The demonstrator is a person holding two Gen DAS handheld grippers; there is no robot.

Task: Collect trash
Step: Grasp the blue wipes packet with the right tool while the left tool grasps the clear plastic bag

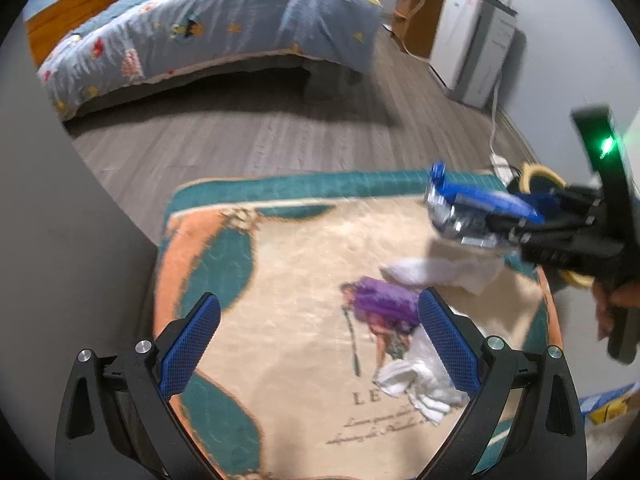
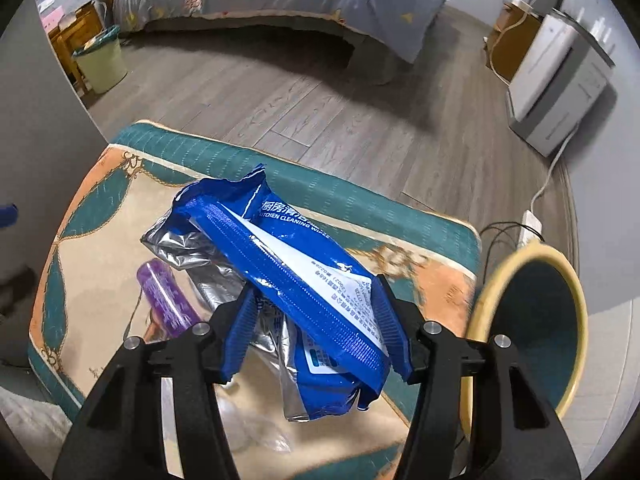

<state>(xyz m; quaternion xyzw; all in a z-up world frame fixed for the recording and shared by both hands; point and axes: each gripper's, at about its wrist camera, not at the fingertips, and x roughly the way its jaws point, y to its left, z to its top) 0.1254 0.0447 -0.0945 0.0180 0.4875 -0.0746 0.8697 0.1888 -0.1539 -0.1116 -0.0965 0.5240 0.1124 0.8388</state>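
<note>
The wipes wrapper (image 2: 304,280) is an emptied blue-and-silver foil pack printed "KITCHEN CLEANING WIPES". It sits between the pads of the right claw (image 2: 316,320), which is closed on its near end; the torn far end projects forward and up, beyond the fingertips. It hangs above the table (image 2: 360,196), not touching it.

Handling, judged from appearance: the film looks very light, thin and crinkly, with no stiffness of its own. The glossy surface is likely slippery, so a grip across a folded or bunched section should hold better than a grip on a single flat layer. It is not fragile; squeezing hard should do no harm.

Just to the right of the right claw stands a bin (image 2: 532,320) with a yellow rim and dark blue inside, its mouth tilted toward the claw. The wrapper is beside it, not yet over the opening.

Below and to the left of the right claw, a purple wrapper (image 2: 164,300) lies on the table.

The left claw (image 1: 320,344) is spread wide and holds nothing. Directly under its right pad lies a crumpled white tissue (image 1: 416,380); ahead of that, a second white tissue (image 1: 440,272). Both look soft and weightless and should be pinched at the thickest bunch.

Beyond the table are the wooden floor and a bed (image 1: 224,24).
</note>
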